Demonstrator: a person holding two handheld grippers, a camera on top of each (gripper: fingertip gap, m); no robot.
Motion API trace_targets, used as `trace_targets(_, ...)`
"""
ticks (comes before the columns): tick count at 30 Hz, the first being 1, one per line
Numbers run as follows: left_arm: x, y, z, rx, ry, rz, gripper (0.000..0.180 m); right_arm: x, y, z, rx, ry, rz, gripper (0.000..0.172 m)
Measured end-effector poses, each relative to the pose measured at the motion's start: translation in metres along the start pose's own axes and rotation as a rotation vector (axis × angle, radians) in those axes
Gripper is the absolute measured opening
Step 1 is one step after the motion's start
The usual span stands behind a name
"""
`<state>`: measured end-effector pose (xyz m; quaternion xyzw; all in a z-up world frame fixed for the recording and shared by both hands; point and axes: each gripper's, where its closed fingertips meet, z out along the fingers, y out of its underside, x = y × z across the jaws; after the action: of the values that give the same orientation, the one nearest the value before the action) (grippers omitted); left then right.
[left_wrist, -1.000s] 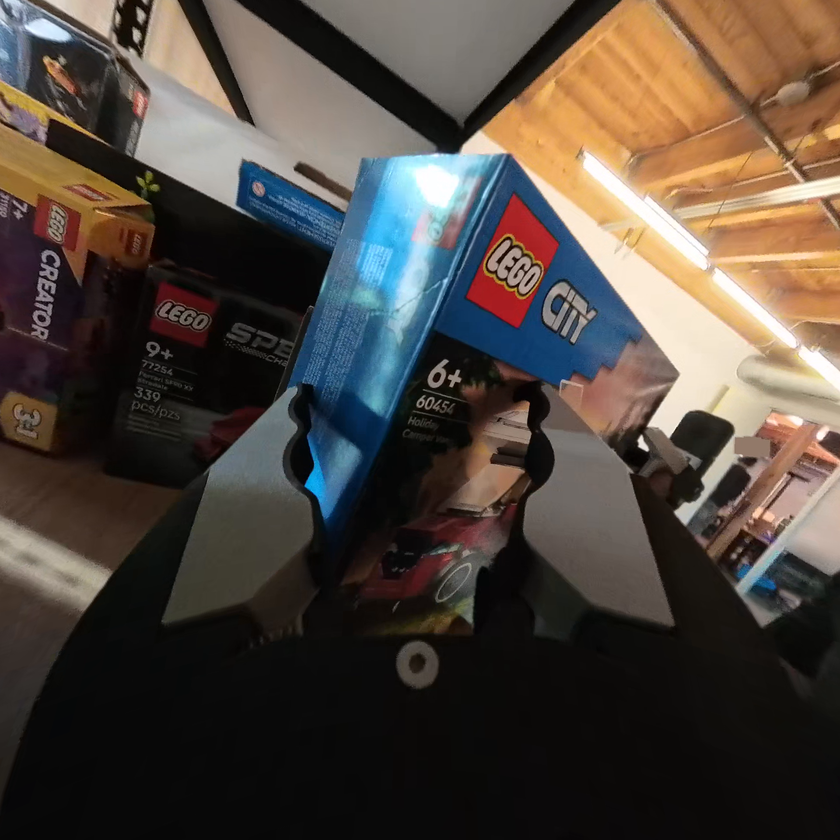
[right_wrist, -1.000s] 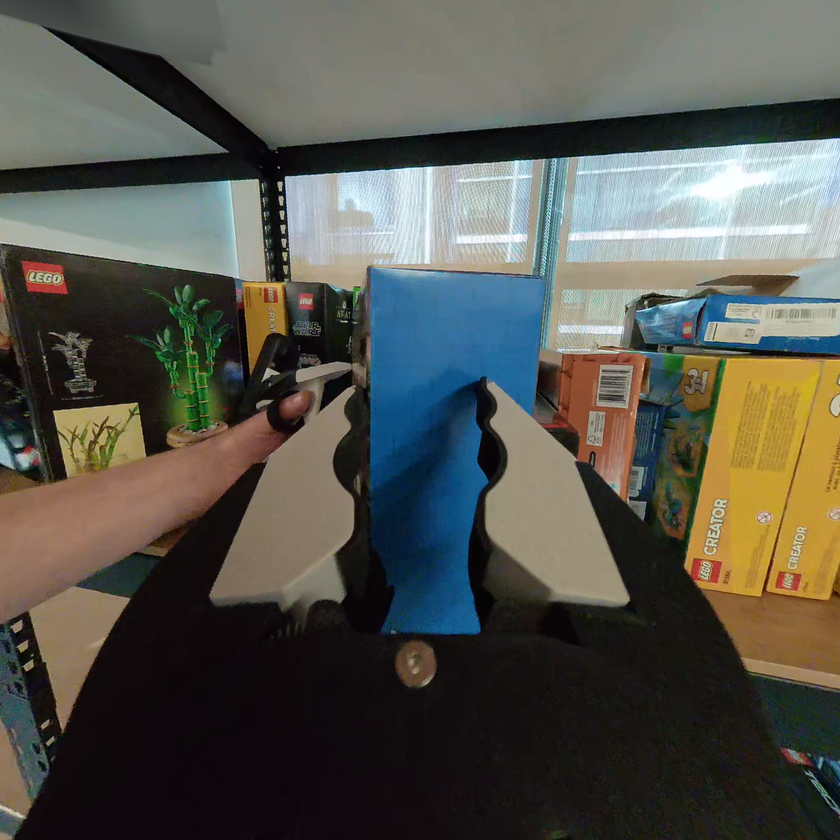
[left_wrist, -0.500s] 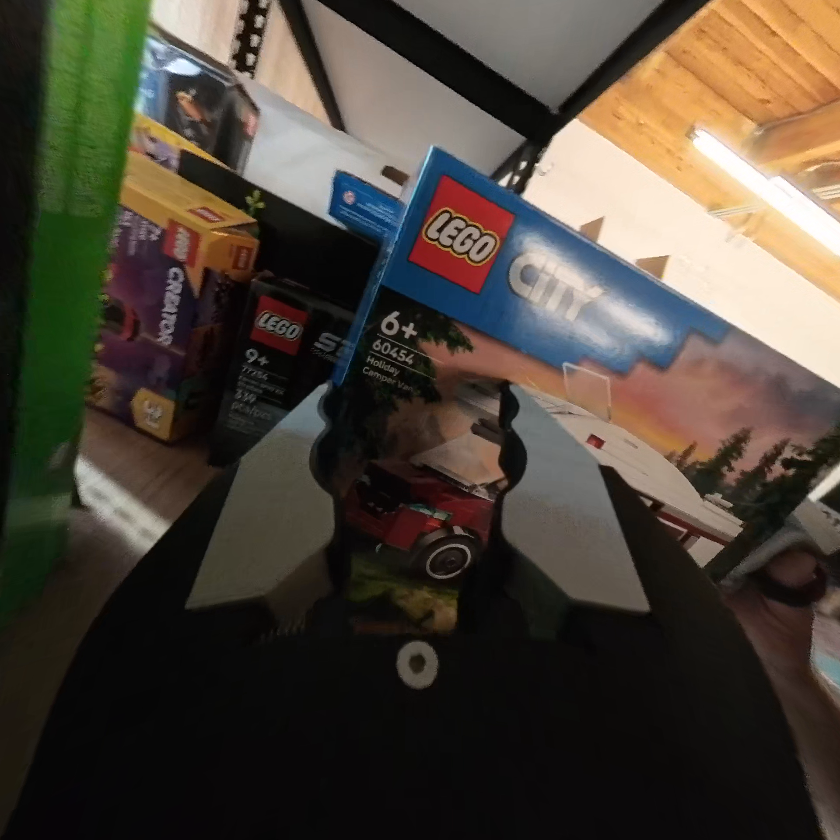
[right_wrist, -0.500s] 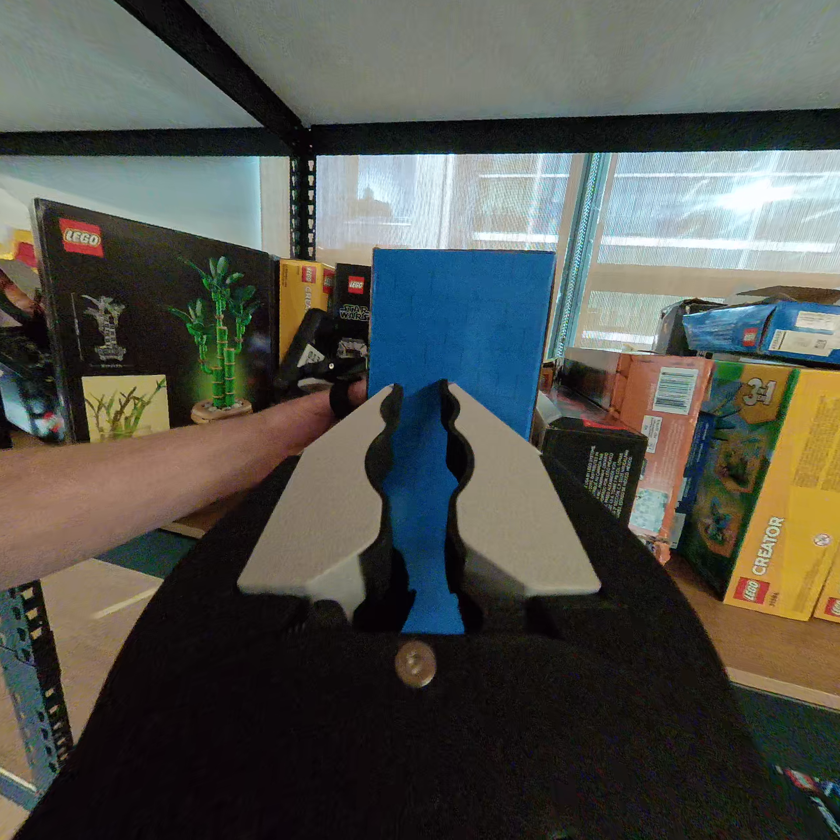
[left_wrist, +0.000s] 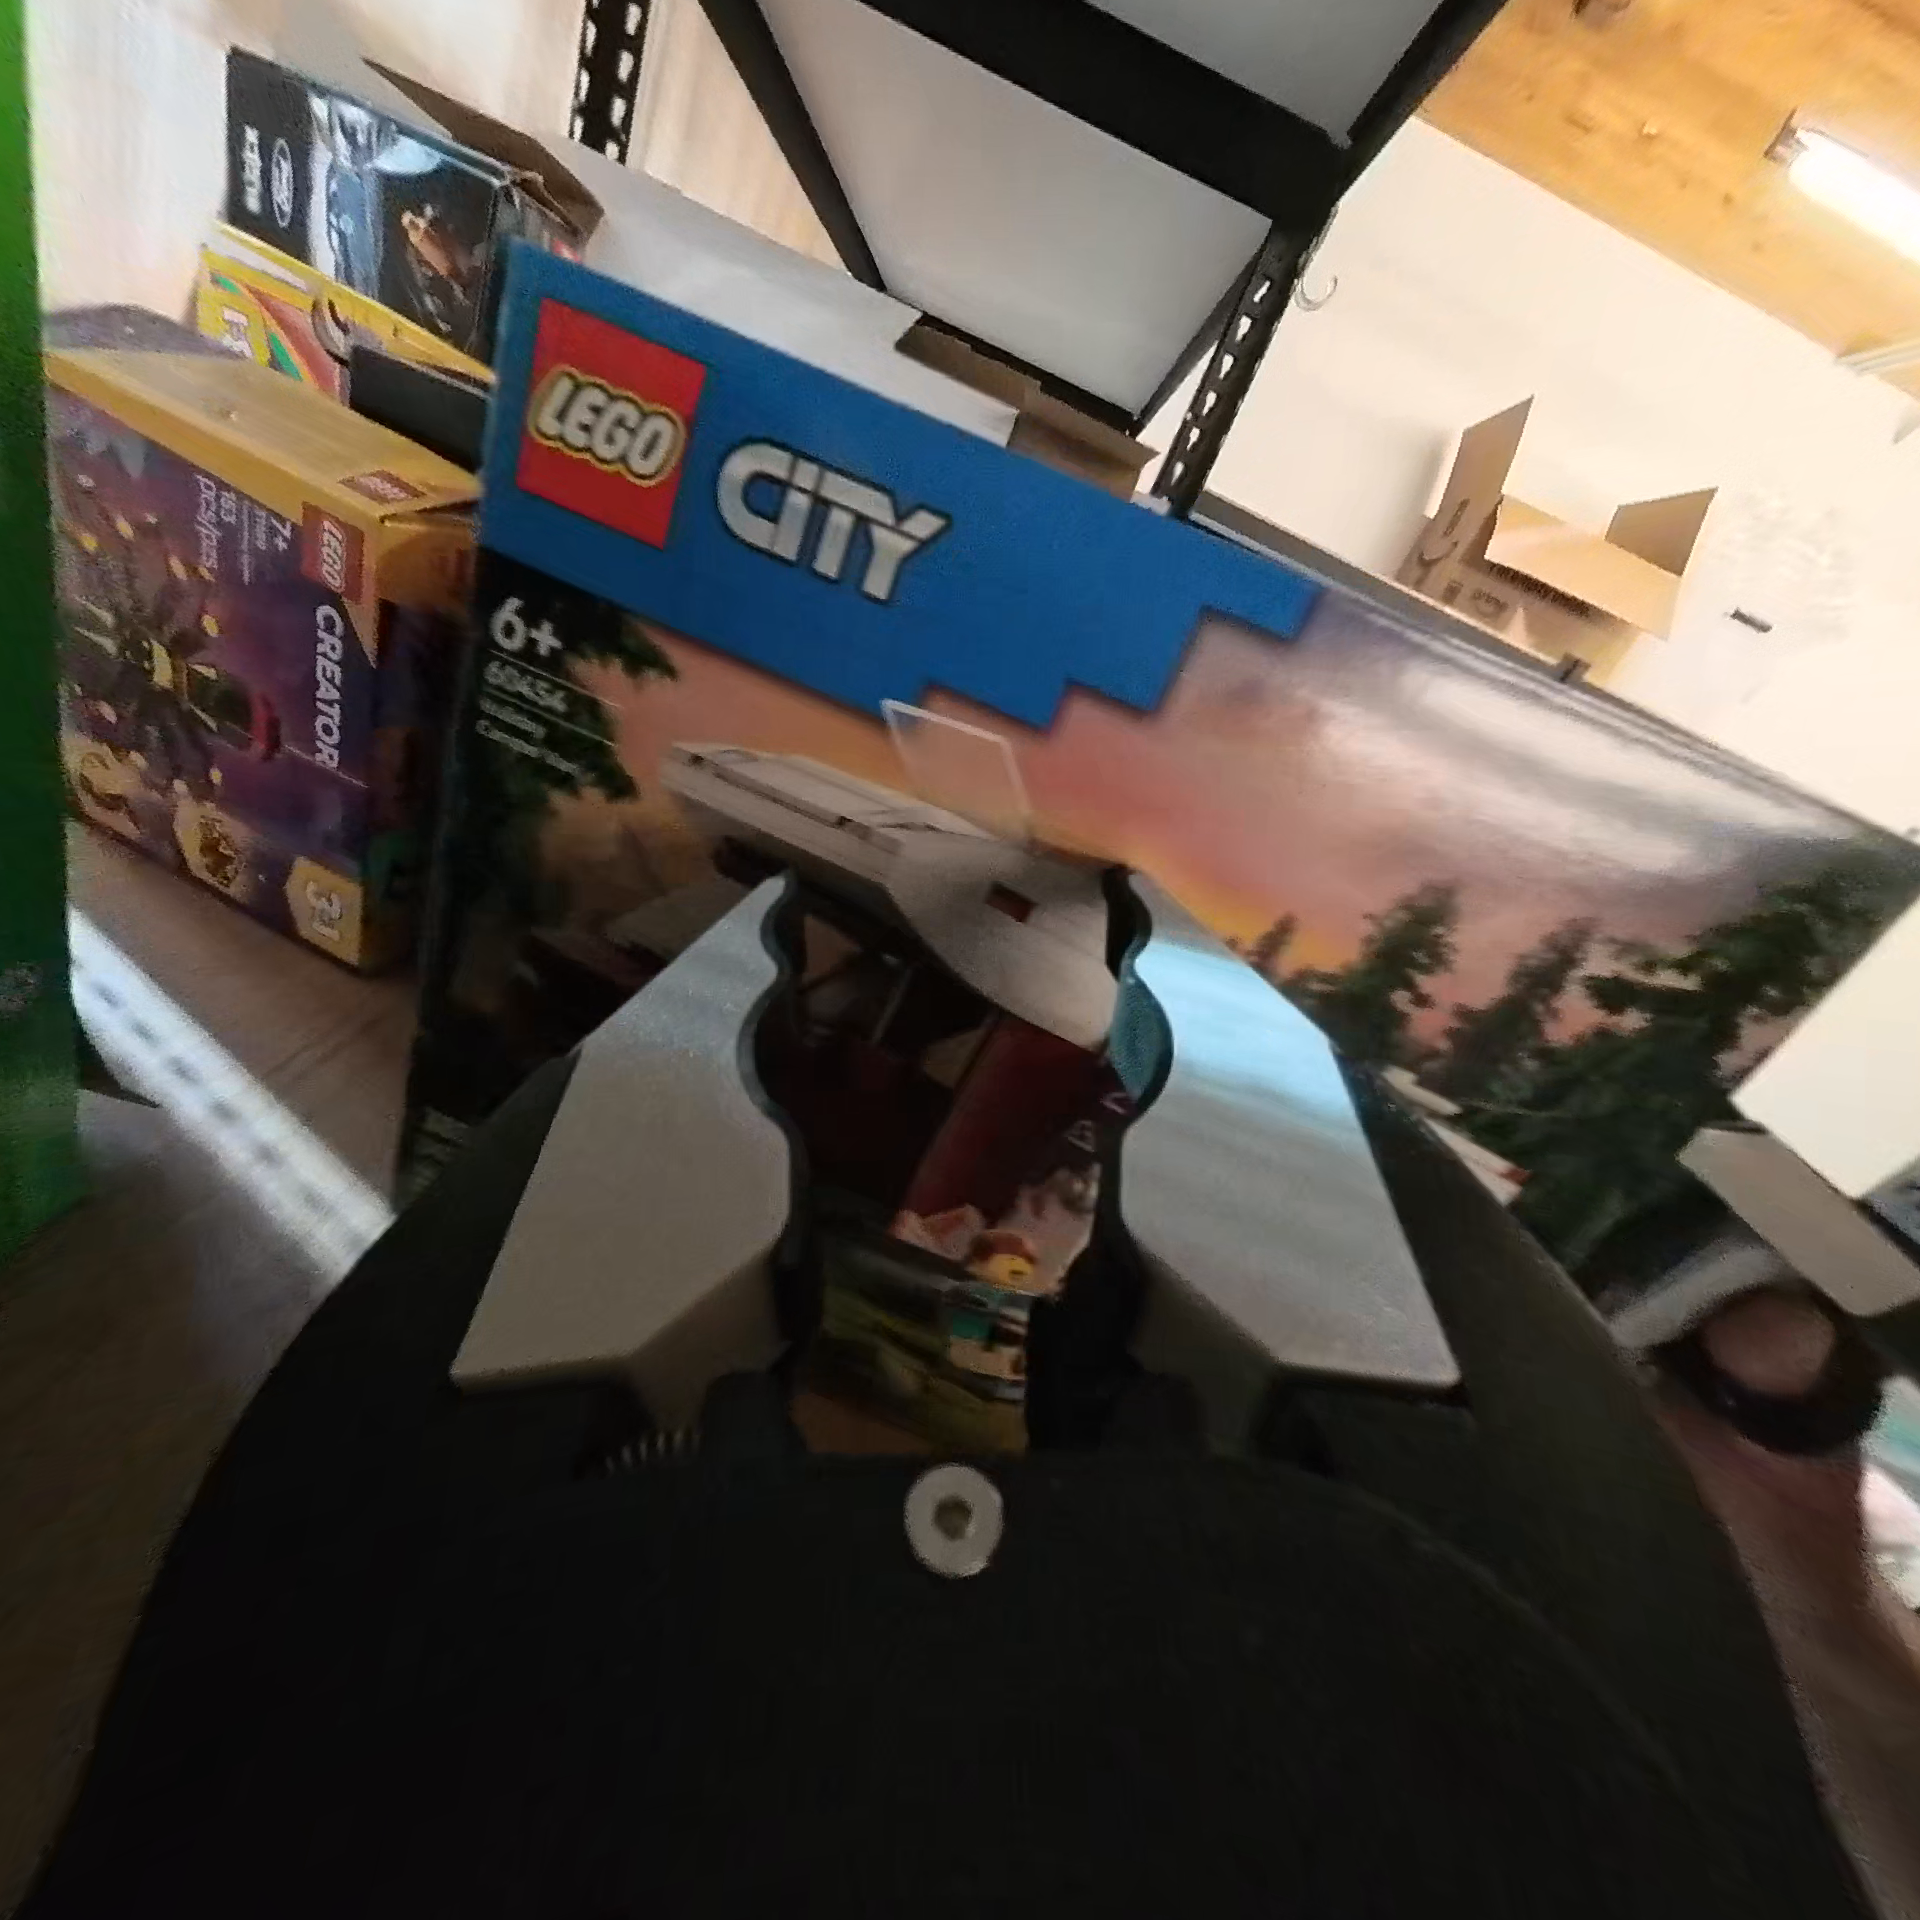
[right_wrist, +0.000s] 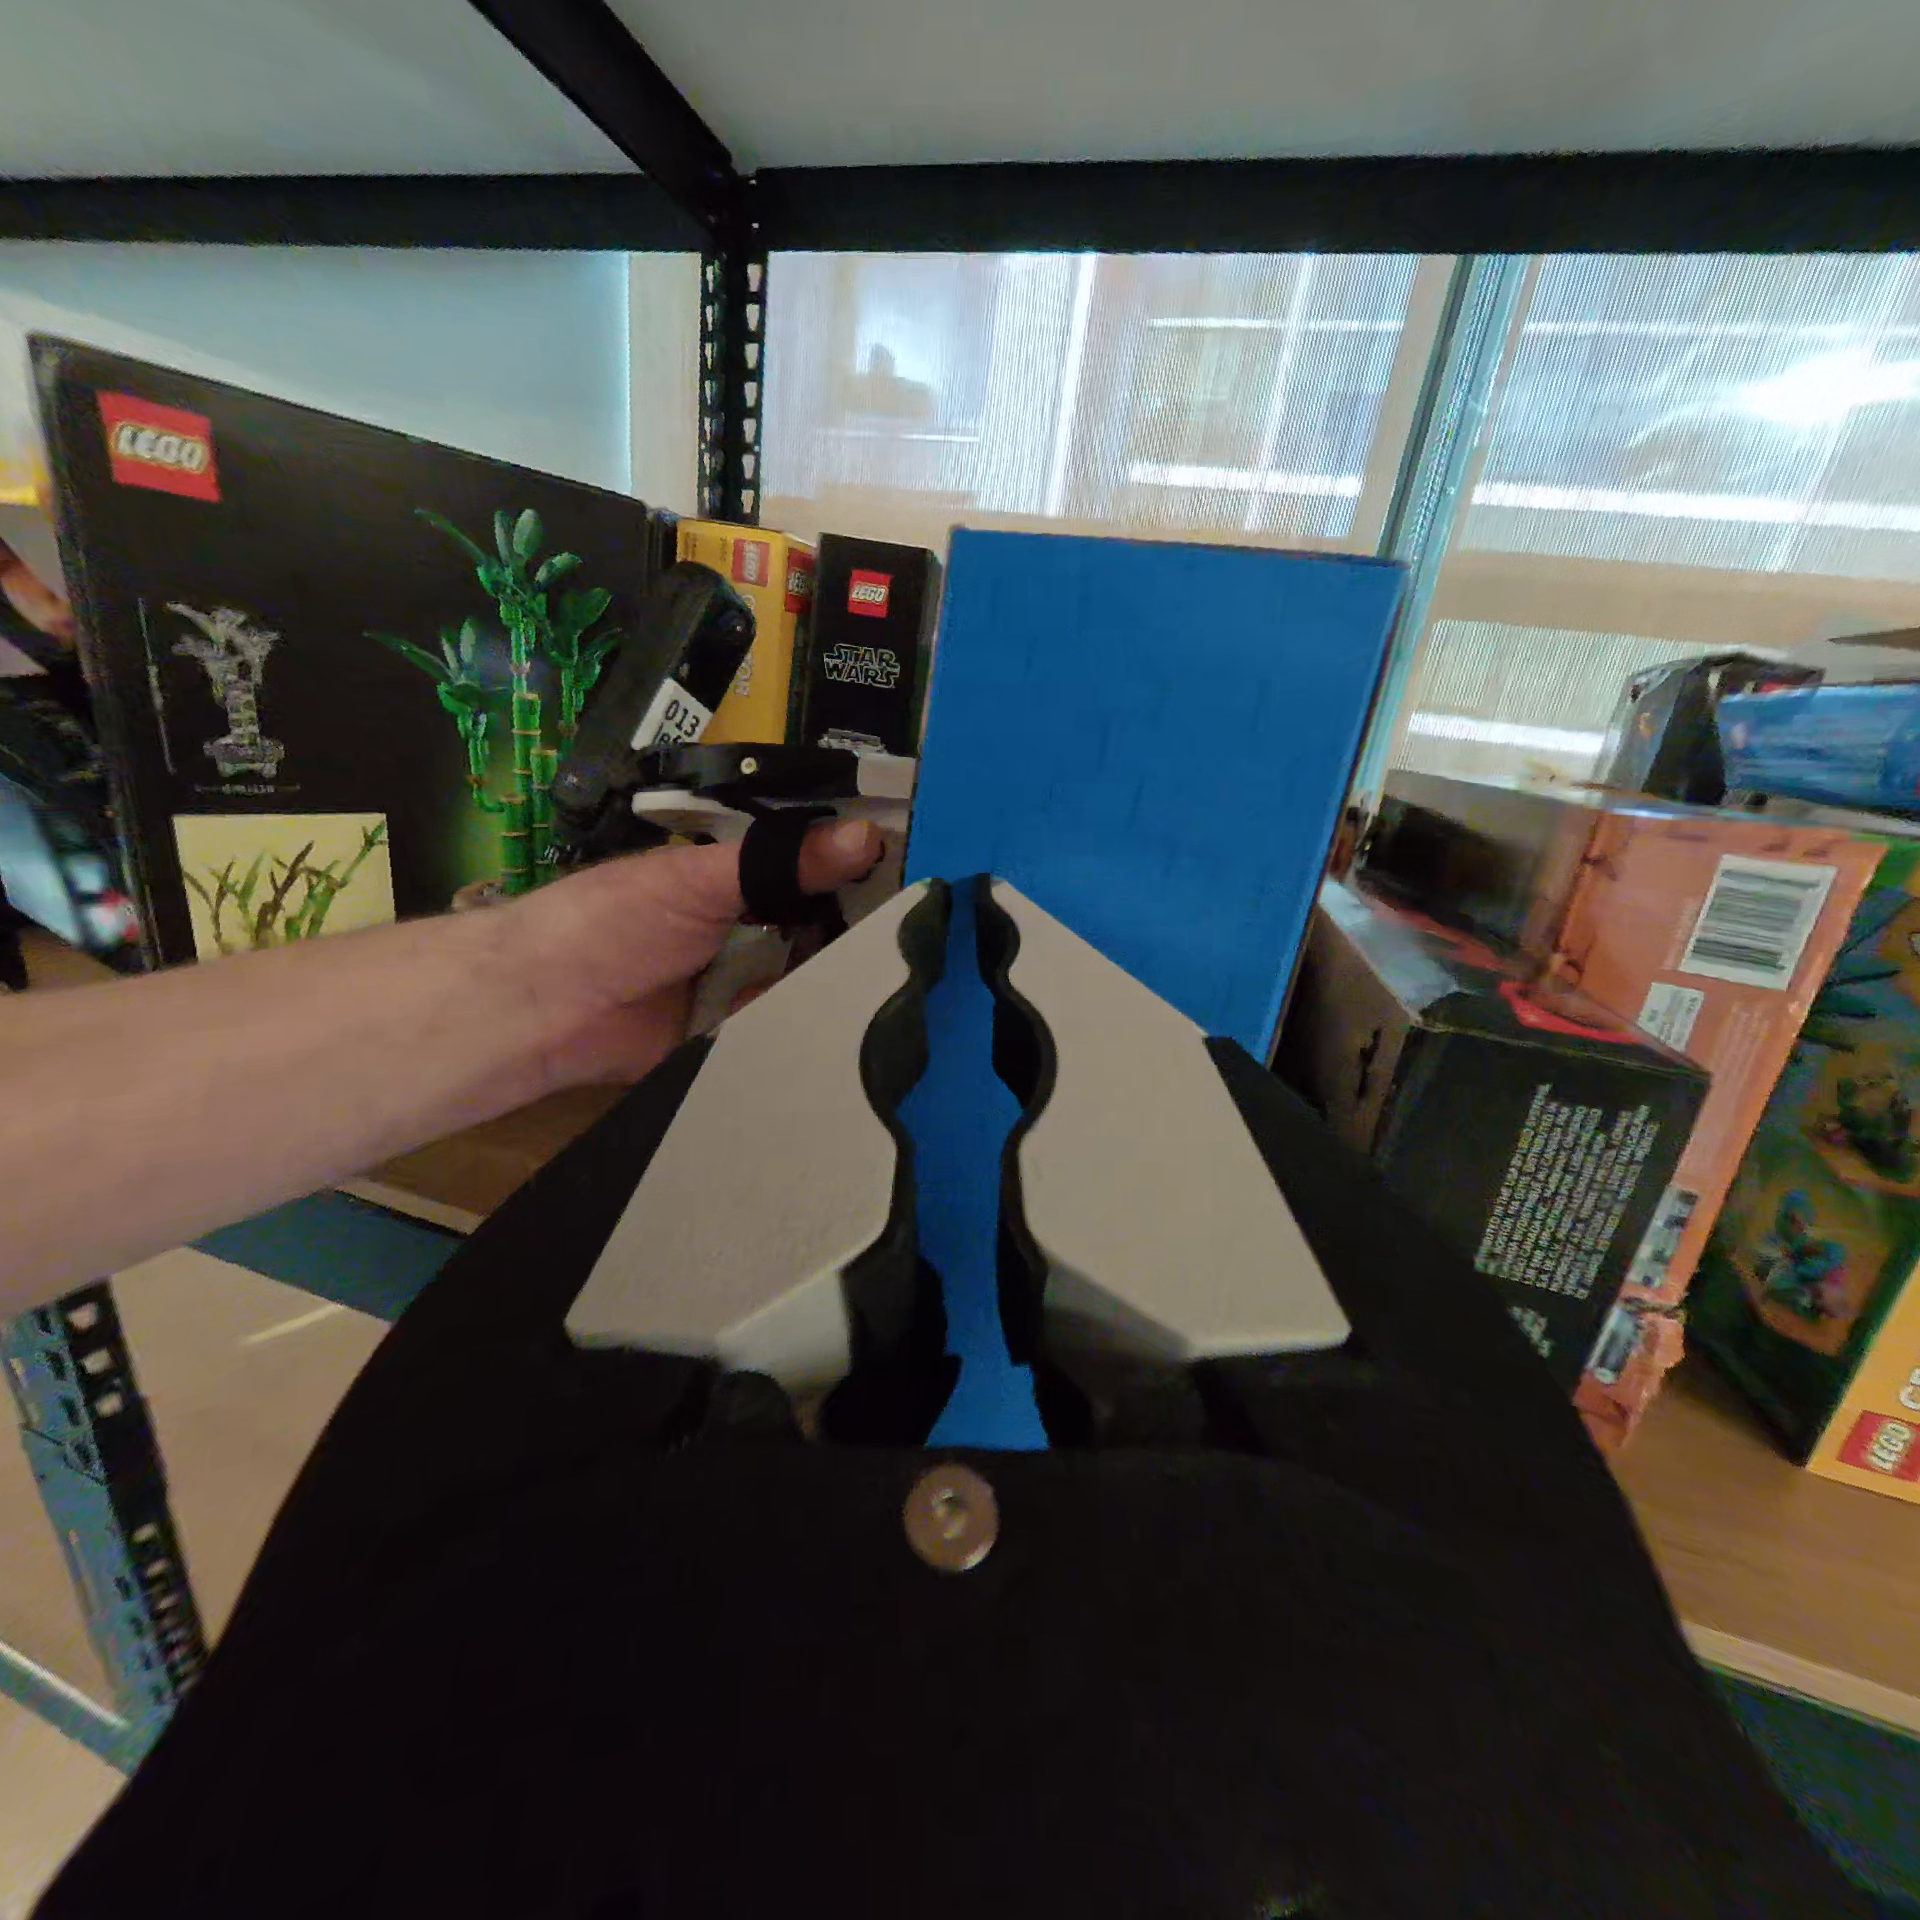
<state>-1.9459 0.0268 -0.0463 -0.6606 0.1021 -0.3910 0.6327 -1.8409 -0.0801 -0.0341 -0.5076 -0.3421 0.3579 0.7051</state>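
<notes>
A blue toy-set box (left_wrist: 935, 582) stands upright on the wooden shelf (left_wrist: 239, 1049). My left gripper (left_wrist: 945, 904) faces the box's printed front. Its fingers are apart and nothing is between the pads. In the right wrist view the box shows its plain blue end (right_wrist: 1143, 779). My right gripper (right_wrist: 966, 883) is just in front of that end, with its fingertips closed together on nothing. A hand (right_wrist: 623, 935) holds the left gripper (right_wrist: 769, 779) at the box's left side; its fingertips are hidden there behind the box's edge.
A black box with a bamboo picture (right_wrist: 312, 644) leans at the left. A yellow and purple box (left_wrist: 239, 644) stands behind the blue box. A black box (right_wrist: 1507, 1143) and an orange box (right_wrist: 1714, 987) stand to the right. A green box (left_wrist: 21, 623) is close at the left. A black shelf post (right_wrist: 732, 384) rises behind.
My left gripper swung from the box's corner round to its front, and its fingers narrowed. My right gripper's fingers closed together and drew back a little from the blue end.
</notes>
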Motion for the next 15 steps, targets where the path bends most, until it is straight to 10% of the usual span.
trace_targets(10, -0.004, 0.016, 0.007, -0.077, 0.034, -0.03, 0.06, -0.008, 0.008, 0.038, -0.088, -0.076, -0.044, 0.002)
trace_targets(15, 0.015, 0.011, -0.005, -0.064, 0.081, -0.012, 0.057, 0.02, -0.059, 0.016, -0.059, 0.002, -0.252, 0.056)
